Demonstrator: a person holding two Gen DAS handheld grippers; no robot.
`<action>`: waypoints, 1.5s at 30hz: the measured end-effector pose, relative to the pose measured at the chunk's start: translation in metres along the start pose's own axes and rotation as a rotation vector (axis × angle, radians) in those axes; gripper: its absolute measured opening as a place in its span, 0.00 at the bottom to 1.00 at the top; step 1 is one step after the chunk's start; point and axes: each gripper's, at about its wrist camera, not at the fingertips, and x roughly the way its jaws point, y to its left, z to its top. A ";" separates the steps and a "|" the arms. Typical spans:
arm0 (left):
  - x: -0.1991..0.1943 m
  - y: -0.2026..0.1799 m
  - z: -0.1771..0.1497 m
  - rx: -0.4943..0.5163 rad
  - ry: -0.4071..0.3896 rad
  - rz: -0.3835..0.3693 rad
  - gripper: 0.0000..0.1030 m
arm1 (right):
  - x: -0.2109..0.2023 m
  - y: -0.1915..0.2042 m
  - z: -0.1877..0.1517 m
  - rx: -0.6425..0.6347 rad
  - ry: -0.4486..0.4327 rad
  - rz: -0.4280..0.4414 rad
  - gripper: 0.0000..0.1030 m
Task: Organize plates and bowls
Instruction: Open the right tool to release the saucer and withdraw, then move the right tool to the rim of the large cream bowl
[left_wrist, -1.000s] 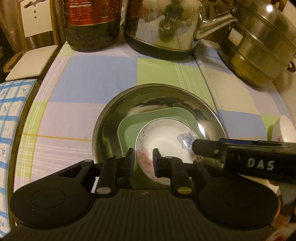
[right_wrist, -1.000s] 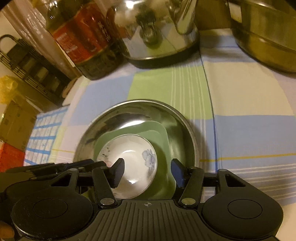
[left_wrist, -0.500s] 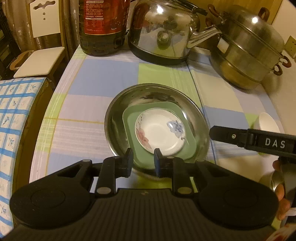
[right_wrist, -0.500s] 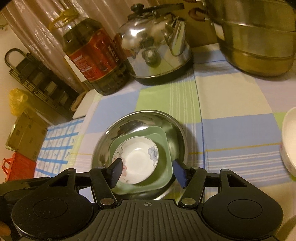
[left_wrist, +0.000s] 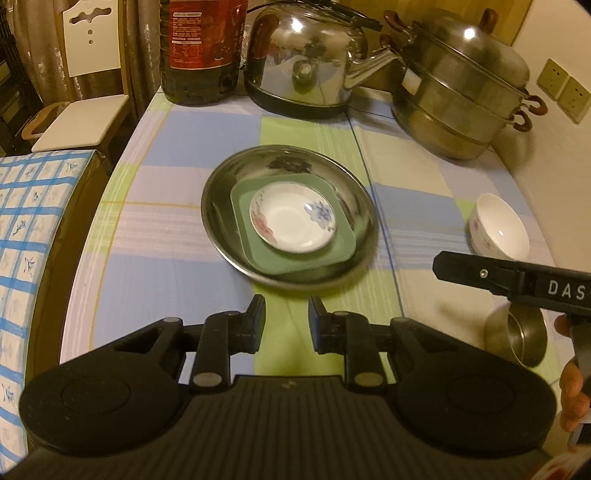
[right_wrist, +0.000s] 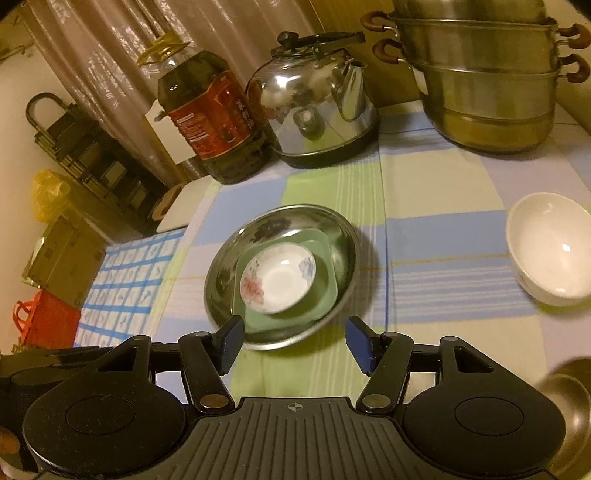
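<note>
Left gripper (left_wrist: 283, 318) empty, jaws narrowly parted, above the checked tablecloth (left_wrist: 177, 266). Right gripper (right_wrist: 293, 341) empty, jaws wide. Just ahead of both: floral saucer (left_wrist: 293, 220) nested on green square plate (left_wrist: 343, 251) inside steel basin (left_wrist: 221, 177). Right of the jaws, apart: white bowl (right_wrist: 550, 243), steel cup (left_wrist: 522, 338).

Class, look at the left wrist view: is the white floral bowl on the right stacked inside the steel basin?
No. The white floral bowl stands alone on the tablecloth, apart from the steel basin, which holds other dishes.
</note>
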 end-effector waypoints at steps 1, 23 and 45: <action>-0.003 -0.003 -0.004 0.001 0.002 -0.002 0.21 | -0.005 0.000 -0.004 -0.004 0.000 0.001 0.59; -0.057 -0.066 -0.087 0.032 0.000 -0.027 0.21 | -0.096 -0.013 -0.081 -0.086 0.016 -0.009 0.59; -0.084 -0.131 -0.154 0.102 0.021 -0.059 0.21 | -0.174 -0.058 -0.147 -0.030 0.000 -0.082 0.59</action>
